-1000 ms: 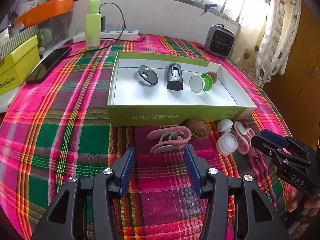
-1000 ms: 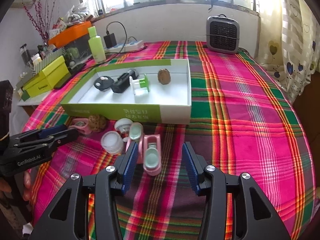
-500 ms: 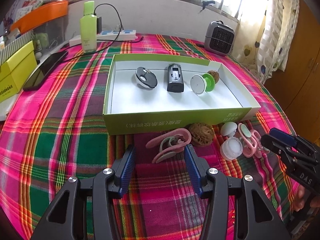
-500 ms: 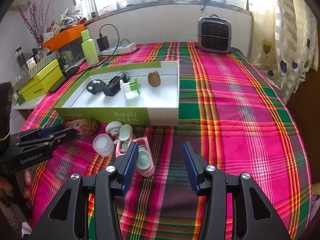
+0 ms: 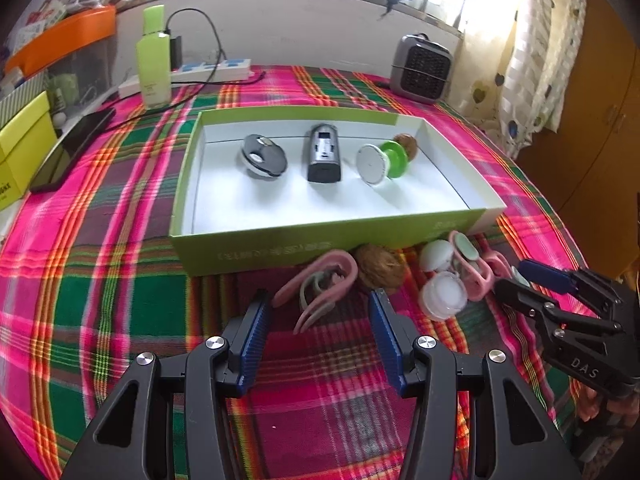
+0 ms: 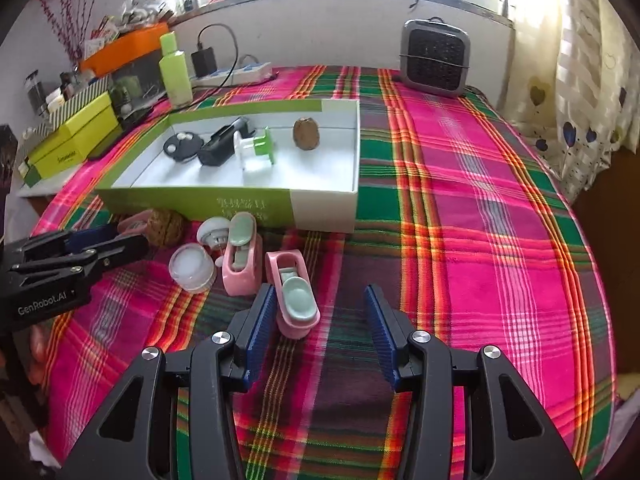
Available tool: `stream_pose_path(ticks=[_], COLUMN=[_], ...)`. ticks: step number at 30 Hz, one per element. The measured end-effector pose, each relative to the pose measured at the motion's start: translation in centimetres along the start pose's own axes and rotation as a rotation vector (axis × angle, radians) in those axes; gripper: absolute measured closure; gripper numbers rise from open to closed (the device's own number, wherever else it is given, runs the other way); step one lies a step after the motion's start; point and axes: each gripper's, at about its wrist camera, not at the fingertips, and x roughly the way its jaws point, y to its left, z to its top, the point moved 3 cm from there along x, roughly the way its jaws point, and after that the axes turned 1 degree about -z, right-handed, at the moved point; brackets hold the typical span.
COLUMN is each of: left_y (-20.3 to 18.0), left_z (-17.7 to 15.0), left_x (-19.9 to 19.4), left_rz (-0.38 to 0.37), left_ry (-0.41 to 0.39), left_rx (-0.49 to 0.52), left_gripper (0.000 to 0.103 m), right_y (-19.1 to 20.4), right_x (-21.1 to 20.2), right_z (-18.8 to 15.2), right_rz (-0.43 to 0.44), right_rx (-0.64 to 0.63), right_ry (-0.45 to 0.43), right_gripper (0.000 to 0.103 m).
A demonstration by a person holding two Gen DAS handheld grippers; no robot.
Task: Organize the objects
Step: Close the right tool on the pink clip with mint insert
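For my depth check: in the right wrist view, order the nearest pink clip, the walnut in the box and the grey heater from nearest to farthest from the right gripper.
1. Pink clip, just ahead of the right gripper, toward its left finger.
2. Walnut, inside the box, mid-distance.
3. Grey heater, at the table's far edge.

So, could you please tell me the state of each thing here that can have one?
Left gripper: open, fingers either side of a pink clip.
Right gripper: open, around nothing.
Box: open, no lid, four things inside.
Small jar: closed, on its side.
Power strip: charger plugged in.
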Motion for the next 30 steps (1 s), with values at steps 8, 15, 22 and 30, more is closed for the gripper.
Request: stream_pose_path(ticks=[8, 15, 22, 30], left_y=[-0.1, -0.7, 0.5, 0.8], left_z=[-0.1, -0.4, 0.0, 0.2], left_x=[0.0, -0.4, -1.5, -0.4], left_rz=[-0.028, -0.07, -0.043, -0.036], left_ry=[0.007, 0.02, -0.001, 0.017], left_rx=[-0.004, 0.027, 0.041, 0.032], left_gripper=[0.054, 0.054, 0.054, 0.054], right_y=[0.8, 0.0, 0.1, 0.4], right_x=[0.7, 0.6, 0.5, 0.5], right_z=[0.3, 0.4, 0.4, 0.3], right_rz=[0.019, 0.022, 0.027, 0.037], right_rx=[-0.052, -0.022, -0.028, -0.042], right_ry=[0.018, 0.01, 0.005, 0.01], right_gripper=[0.057, 0.08, 0.085, 0.085])
